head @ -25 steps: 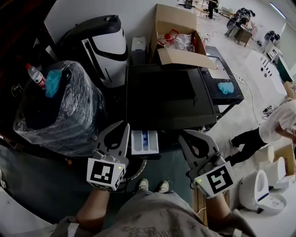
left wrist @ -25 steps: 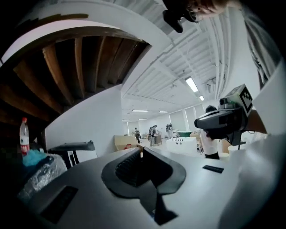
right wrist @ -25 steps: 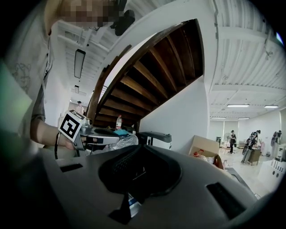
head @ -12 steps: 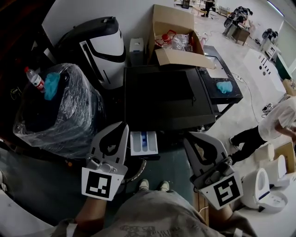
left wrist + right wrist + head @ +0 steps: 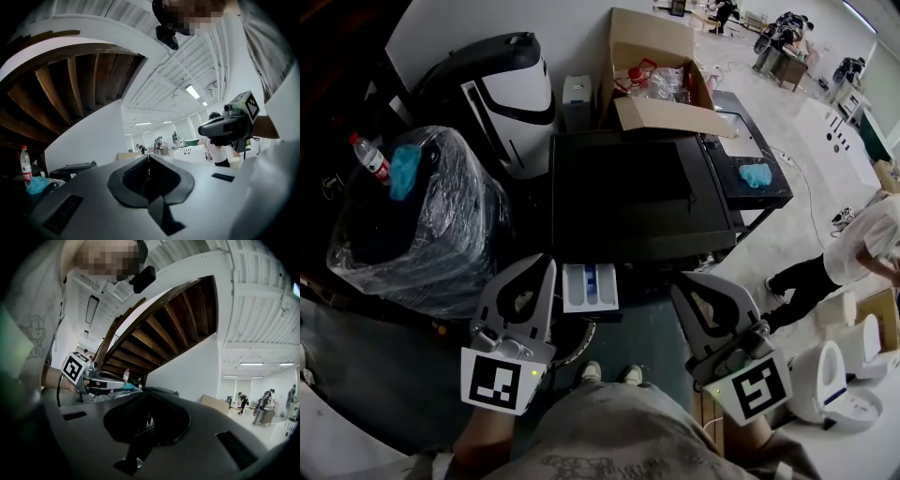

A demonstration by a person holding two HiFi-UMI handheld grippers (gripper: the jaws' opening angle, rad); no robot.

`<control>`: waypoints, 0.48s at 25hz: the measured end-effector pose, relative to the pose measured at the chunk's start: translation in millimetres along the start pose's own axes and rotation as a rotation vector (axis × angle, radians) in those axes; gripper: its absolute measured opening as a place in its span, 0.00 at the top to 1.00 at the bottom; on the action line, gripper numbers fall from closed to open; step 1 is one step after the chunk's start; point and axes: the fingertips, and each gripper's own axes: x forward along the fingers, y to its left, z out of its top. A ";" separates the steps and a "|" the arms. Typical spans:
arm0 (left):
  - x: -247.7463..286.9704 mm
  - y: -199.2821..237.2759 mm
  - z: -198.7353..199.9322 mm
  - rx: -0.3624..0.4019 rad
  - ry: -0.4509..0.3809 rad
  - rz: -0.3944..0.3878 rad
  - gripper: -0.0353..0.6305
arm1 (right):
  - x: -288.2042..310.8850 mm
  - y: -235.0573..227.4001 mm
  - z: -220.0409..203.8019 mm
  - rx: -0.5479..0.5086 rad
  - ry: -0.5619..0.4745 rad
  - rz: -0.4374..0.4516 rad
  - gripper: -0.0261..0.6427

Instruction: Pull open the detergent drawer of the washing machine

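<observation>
The black-topped washing machine (image 5: 628, 192) stands in front of me in the head view. Its detergent drawer (image 5: 590, 288) sticks out from the front, showing white and blue compartments. My left gripper (image 5: 547, 262) hangs just left of the drawer, jaws shut and empty, apart from it. My right gripper (image 5: 679, 278) is off to the drawer's right, also shut with nothing held. In the left gripper view the closed jaws (image 5: 149, 157) point level across the room, with the right gripper (image 5: 228, 126) beside them. The right gripper view shows its closed jaws (image 5: 147, 395) and the left gripper (image 5: 101, 381).
A plastic-wrapped black bin (image 5: 412, 225) with a bottle (image 5: 371, 157) and blue cloth stands at left. A black-and-white machine (image 5: 502, 89) and an open cardboard box (image 5: 656, 80) are behind. A black table (image 5: 750, 155) and a person (image 5: 844, 258) are at right.
Both grippers have drawn back from the washing machine toward me and risen a little. The drawer stays pulled out.
</observation>
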 end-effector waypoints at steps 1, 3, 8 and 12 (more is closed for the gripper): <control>0.0 -0.9 -2.7 -0.001 0.005 0.000 0.92 | 0.1 0.1 -2.2 0.004 0.004 0.001 0.91; 0.0 -3.0 -9.4 -0.005 0.018 0.002 0.92 | 0.3 0.6 -6.9 0.011 0.012 0.005 0.91; -0.4 -7.4 -22.7 -0.025 0.045 0.003 0.92 | 1.6 1.0 -17.9 0.027 0.032 0.015 0.91; -3.7 -11.2 -28.9 -0.021 0.057 0.005 0.92 | 0.5 2.2 -26.5 0.039 0.046 0.016 0.91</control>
